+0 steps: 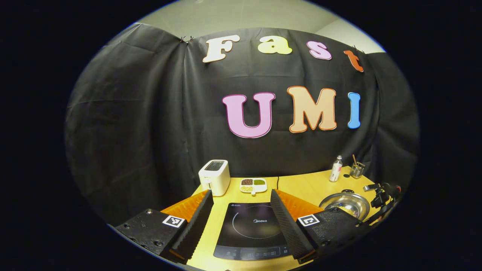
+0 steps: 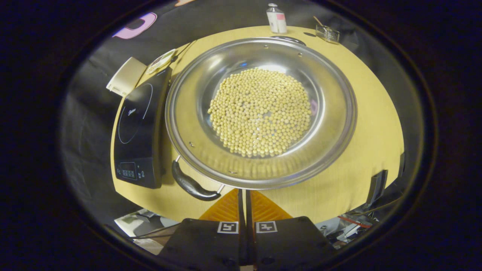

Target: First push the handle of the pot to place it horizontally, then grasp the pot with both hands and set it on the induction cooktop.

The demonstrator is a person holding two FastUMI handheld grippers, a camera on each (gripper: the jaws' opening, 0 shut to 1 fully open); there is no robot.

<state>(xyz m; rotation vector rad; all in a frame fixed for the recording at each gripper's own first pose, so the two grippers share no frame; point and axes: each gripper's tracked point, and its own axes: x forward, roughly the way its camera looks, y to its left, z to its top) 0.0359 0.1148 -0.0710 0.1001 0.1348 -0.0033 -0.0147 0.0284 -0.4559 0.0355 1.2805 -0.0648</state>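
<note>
Sitting on the yellow table (image 2: 361,124) just to the right of the induction cooktop (image 2: 137,128) as the right gripper view shows them, the pot (image 2: 335,124) is a wide, shallow steel pan with a bright rim and a round heap of pale yellow beans (image 2: 260,111) in its middle. Its near handle (image 2: 192,184) is a dark curved loop on two metal posts, lying low along the rim at the lower left, close to the cooktop's front corner; a second dark handle (image 2: 288,38) shows at the far rim. The right gripper (image 2: 245,195) hangs above the pot's near edge, looking down into it, its two fingers pressed together with only a thin slit between them and nothing held, their tips just beside the right end of the near handle. In the left gripper view the left gripper (image 1: 241,199) is held level and low over the table's front edge, its jaws spread wide with nothing between them, framing the cooktop (image 1: 252,229), with the pot (image 1: 344,203) off to its right. A white toaster (image 1: 214,177), a divided dish (image 1: 253,185), a bottle (image 1: 336,168) and a small wire holder (image 1: 356,170) stand along the back of the table.
</note>
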